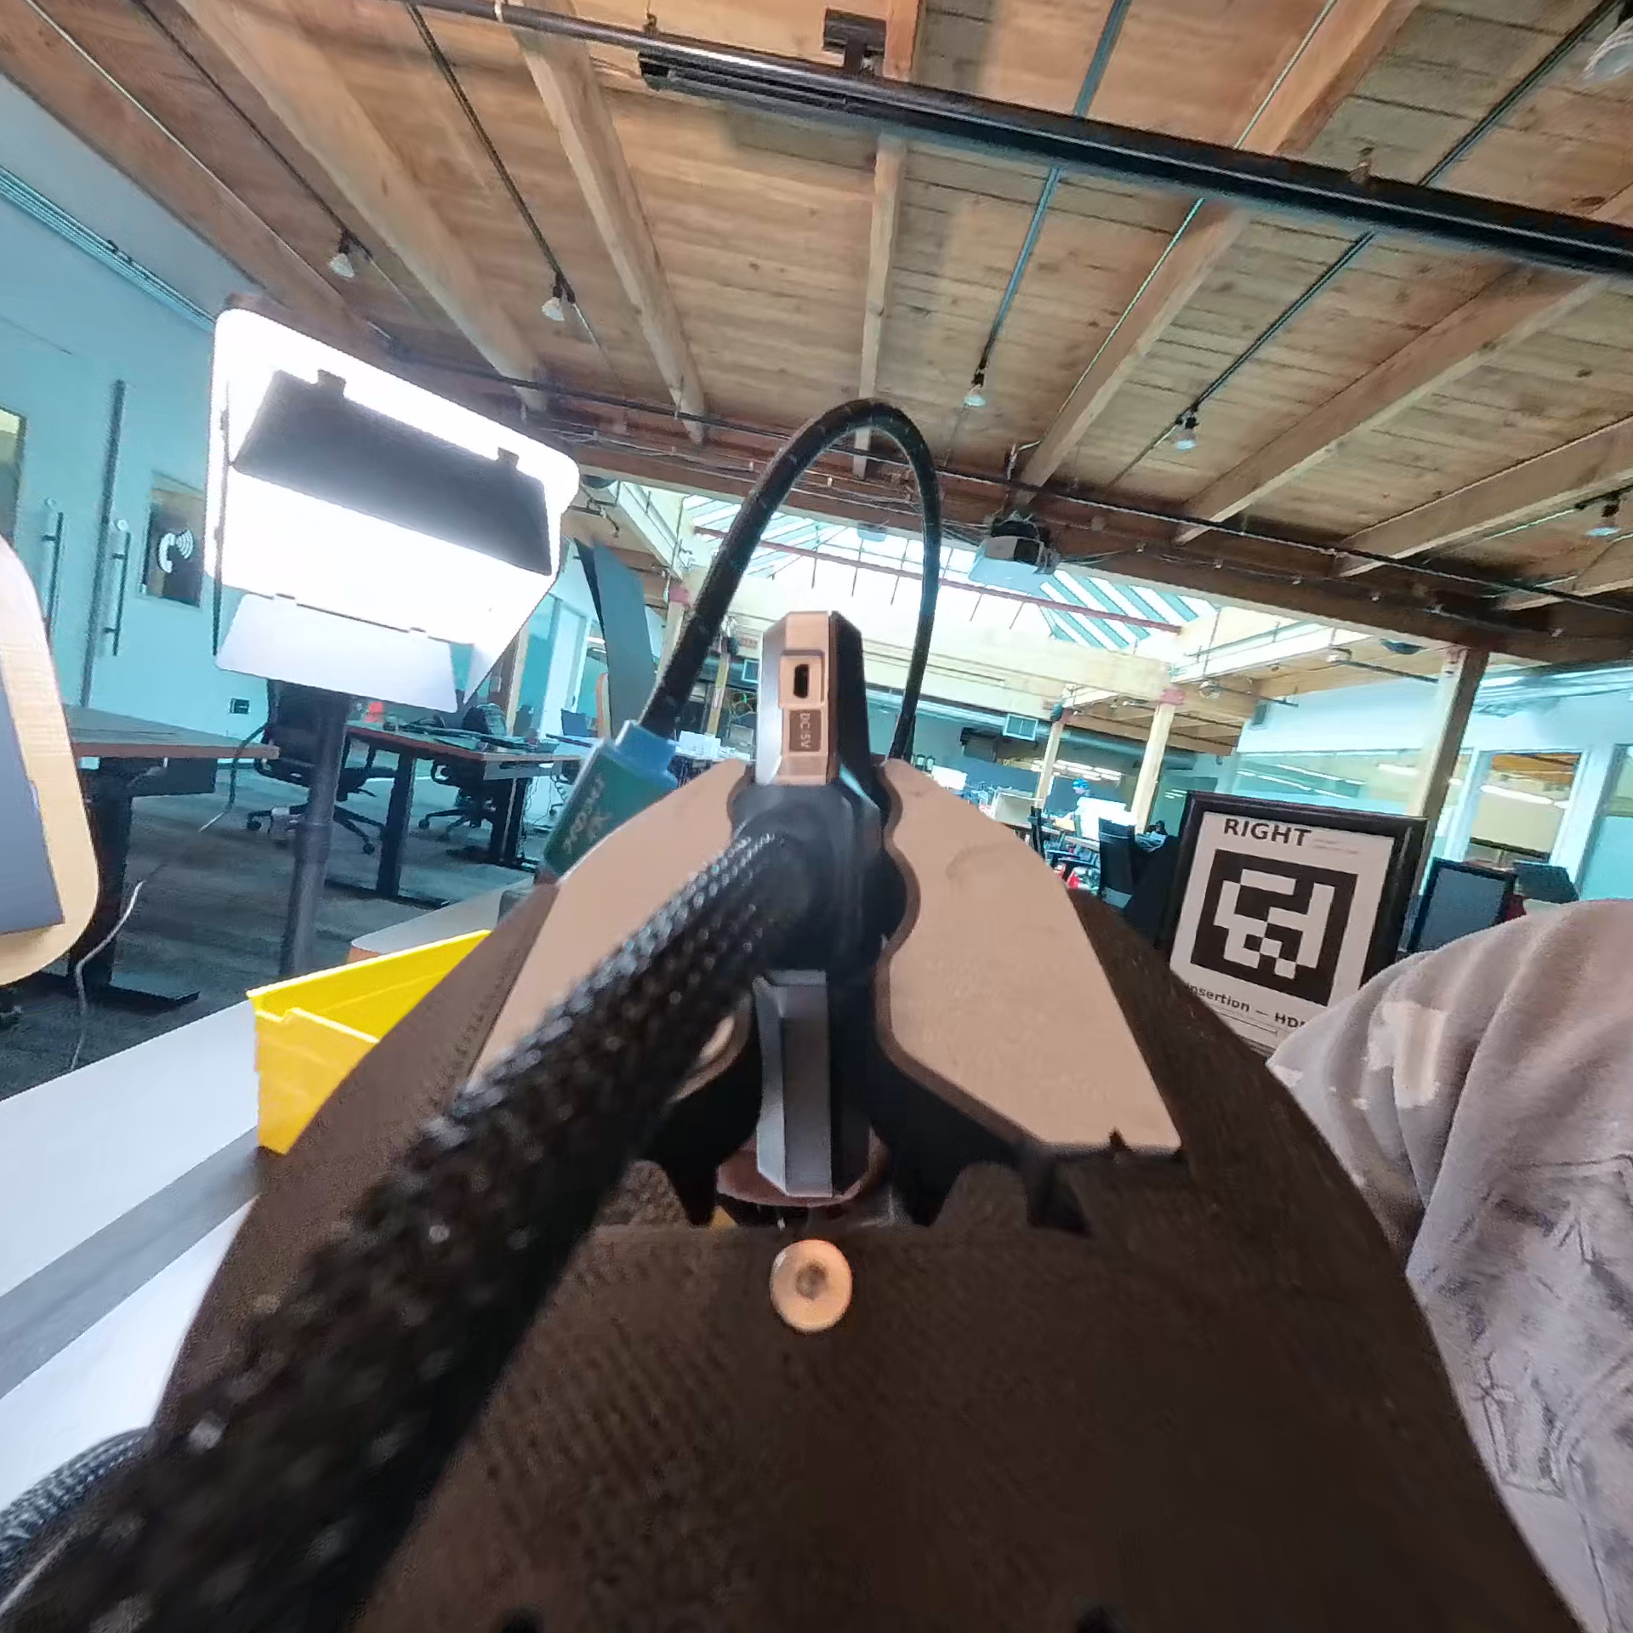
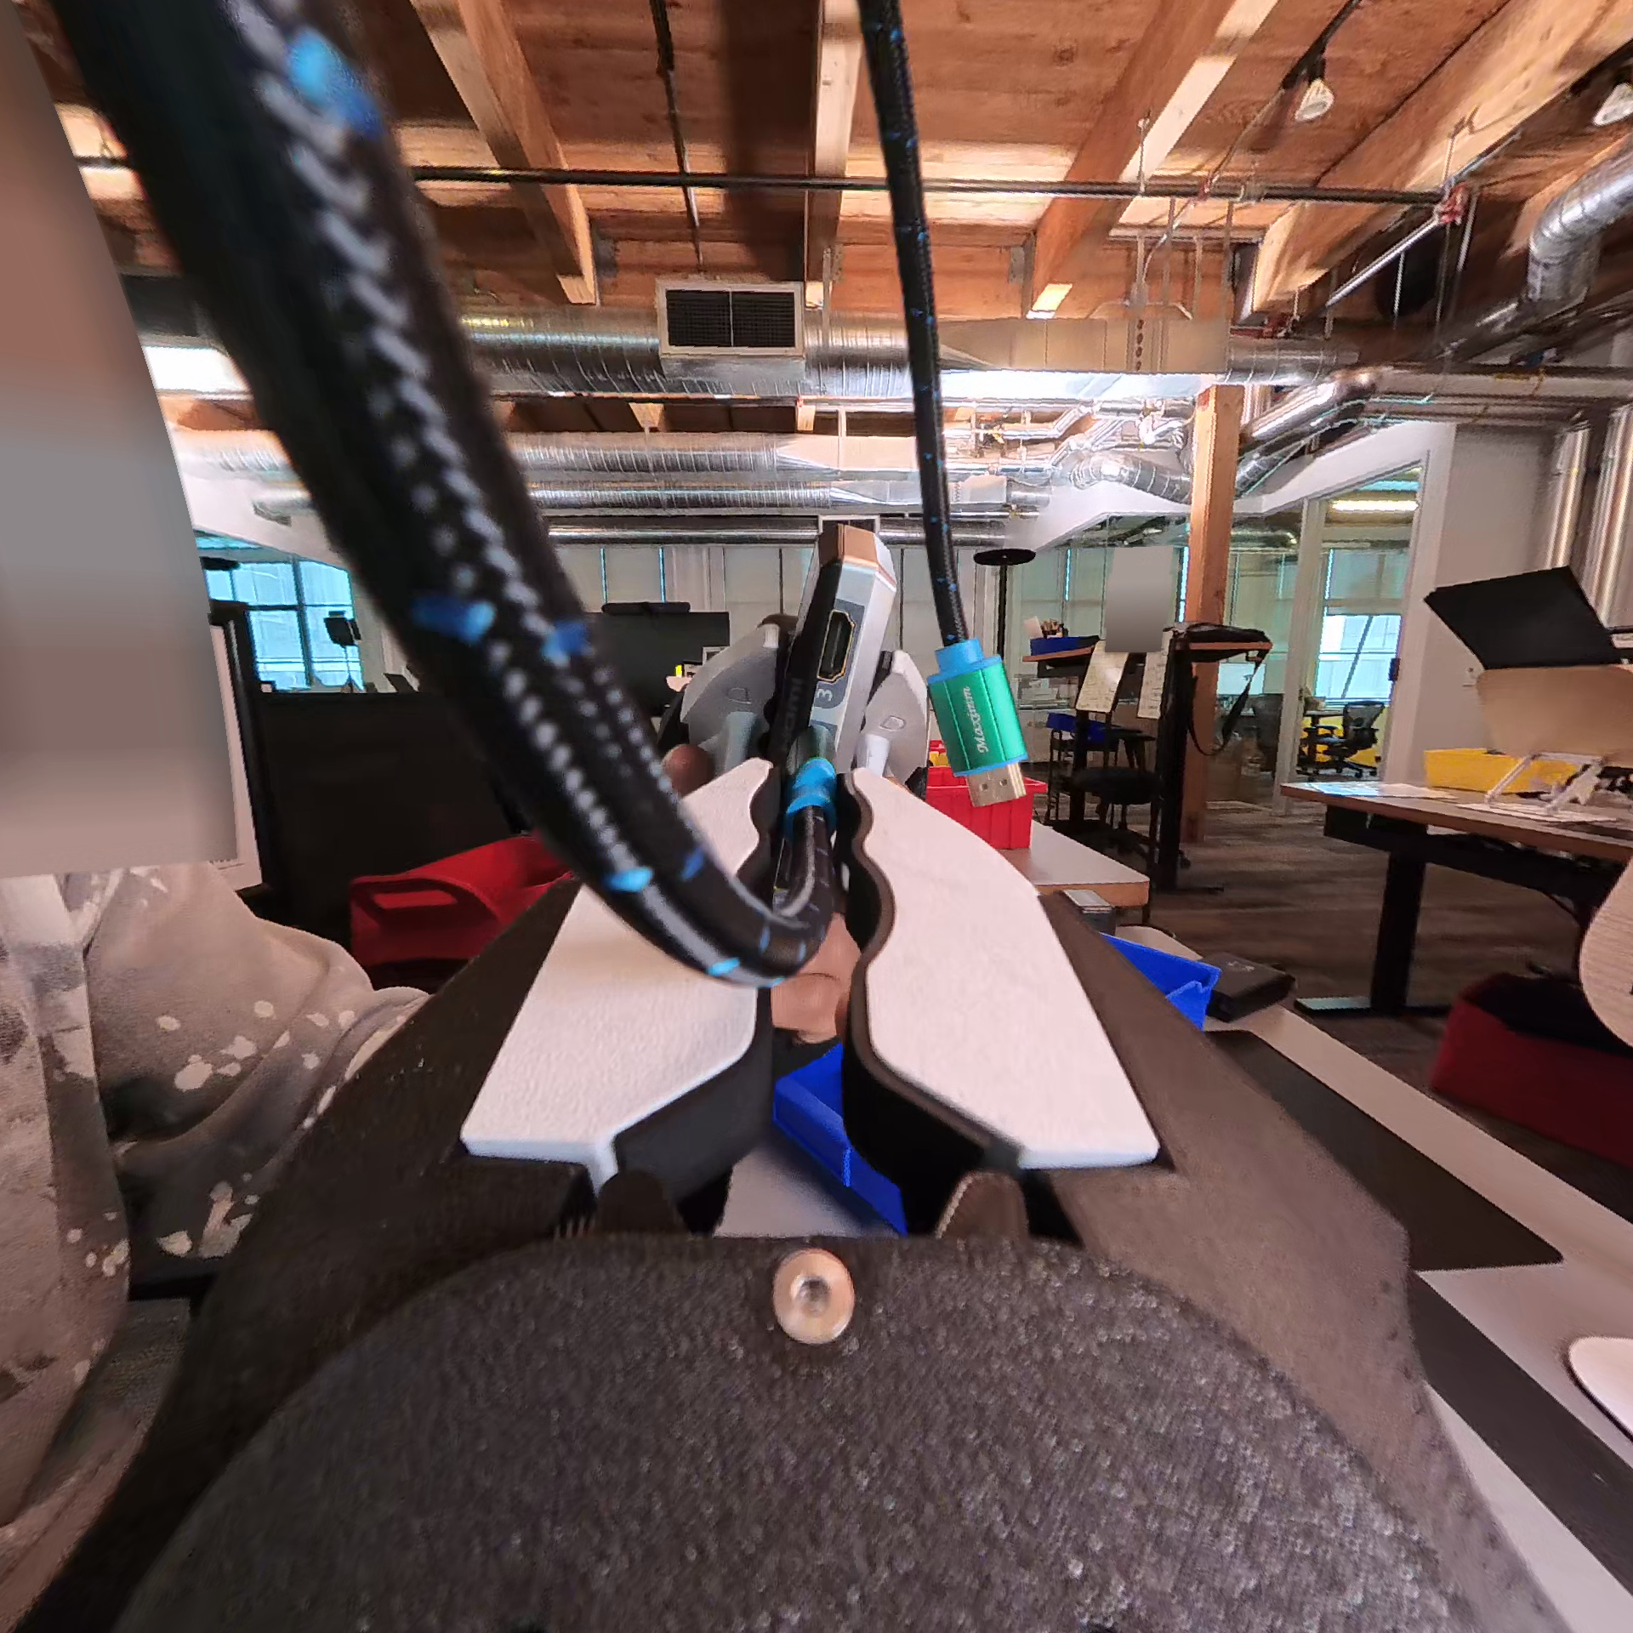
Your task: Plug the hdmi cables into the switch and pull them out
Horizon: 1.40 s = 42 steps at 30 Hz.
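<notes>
While my left gripper (image 1: 808, 795) clamps one switch (image 1: 800, 698) upright, my right gripper (image 2: 808, 795) pinches one cable's plug (image 2: 808, 782) at it, and a second green plug (image 2: 976, 725) dangles free at two o'clock.

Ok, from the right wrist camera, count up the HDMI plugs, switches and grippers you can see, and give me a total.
HDMI plugs: 2, the green plug hanging free and the blue-collared plug in the right gripper
Switches: 1, the switch held by the left gripper
Grippers: 2
Total: 5
</notes>
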### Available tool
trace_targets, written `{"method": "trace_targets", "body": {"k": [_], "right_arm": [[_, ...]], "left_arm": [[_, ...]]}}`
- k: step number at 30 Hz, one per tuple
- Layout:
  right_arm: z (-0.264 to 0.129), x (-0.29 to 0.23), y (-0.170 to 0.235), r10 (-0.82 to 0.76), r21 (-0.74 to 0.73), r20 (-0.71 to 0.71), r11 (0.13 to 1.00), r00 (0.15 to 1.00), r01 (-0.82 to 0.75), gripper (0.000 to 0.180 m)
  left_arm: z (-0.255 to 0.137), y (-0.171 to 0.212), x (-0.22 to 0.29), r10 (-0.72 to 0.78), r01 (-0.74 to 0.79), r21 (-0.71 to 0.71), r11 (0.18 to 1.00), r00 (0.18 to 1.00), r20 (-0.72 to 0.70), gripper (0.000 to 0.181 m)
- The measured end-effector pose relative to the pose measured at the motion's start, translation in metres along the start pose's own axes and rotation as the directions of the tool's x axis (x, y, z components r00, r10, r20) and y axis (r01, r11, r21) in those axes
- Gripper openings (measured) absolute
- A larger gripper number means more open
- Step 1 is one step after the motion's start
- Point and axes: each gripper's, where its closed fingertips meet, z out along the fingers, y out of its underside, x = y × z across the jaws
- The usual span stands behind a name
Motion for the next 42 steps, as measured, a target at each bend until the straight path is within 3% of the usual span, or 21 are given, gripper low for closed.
{"method": "trace_targets", "body": {"k": [14, 15, 17, 20, 26, 29, 31, 32, 36, 42], "right_arm": [[-0.002, -0.001, -0.015, -0.005, 0.091, -0.012, 0.996, 1.0, 0.006, 0.01], [-0.011, 0.003, -0.028, 0.017, 0.17, -0.025, 0.985, 1.0, -0.013, 0.011], [-0.048, 0.022, -0.059, 0.05, 0.299, -0.071, 0.954, 0.996, -0.026, 0.01], [-0.049, 0.019, -0.055, -0.087, 0.138, -0.137, 0.985, 0.987, 0.106, 0.01], [-0.049, 0.039, -0.044, -0.029, 0.032, -0.208, 0.999, 0.978, 0.037, 0.01], [-0.054, 0.043, -0.047, -0.054, -0.055, -0.26, 0.998, 0.964, 0.041, 0.01], [-0.062, 0.047, -0.053, -0.088, -0.11, -0.31, 0.992, 0.946, 0.057, 0.01], [-0.066, 0.05, -0.056, -0.088, -0.129, -0.333, 0.991, 0.939, 0.047, 0.01], [-0.095, 0.062, -0.064, -0.103, -0.249, -0.433, 0.969, 0.896, -0.009, 0.01], [-0.17, 0.082, -0.065, -0.082, -0.431, -0.607, 0.869, 0.791, -0.241, 0.01]], "left_arm": [[0.002, 0.0, 0.005, 0.02, -0.02, 0.033, 0.999, 1.0, -0.006, 0.024], [-0.001, -0.007, 0.006, 0.021, -0.02, 0.074, 0.997, 1.0, -0.008, 0.024], [-0.035, -0.061, 0.003, -0.048, 0.057, 0.293, 0.954, 0.998, -0.039, 0.023], [-0.043, -0.066, 0.012, 0.201, -0.207, 0.09, 0.974, 0.977, 0.073, 0.025], [-0.027, -0.059, 0.02, 0.184, -0.186, 0.026, 0.982, 0.979, 0.084, 0.024], [-0.034, -0.066, 0.016, 0.147, -0.15, 0.03, 0.988, 0.984, 0.098, 0.15], [-0.039, -0.073, 0.017, 0.168, -0.173, 0.035, 0.984, 0.979, 0.111, 0.153], [-0.041, -0.076, 0.018, 0.183, -0.188, 0.029, 0.982, 0.976, 0.118, 0.165], [-0.044, -0.08, 0.02, 0.222, -0.224, 0.0, 0.975, 0.965, 0.143, 0.023], [-0.04, -0.076, 0.024, 0.271, -0.264, -0.063, 0.962, 0.95, 0.154, 0.025]]}}
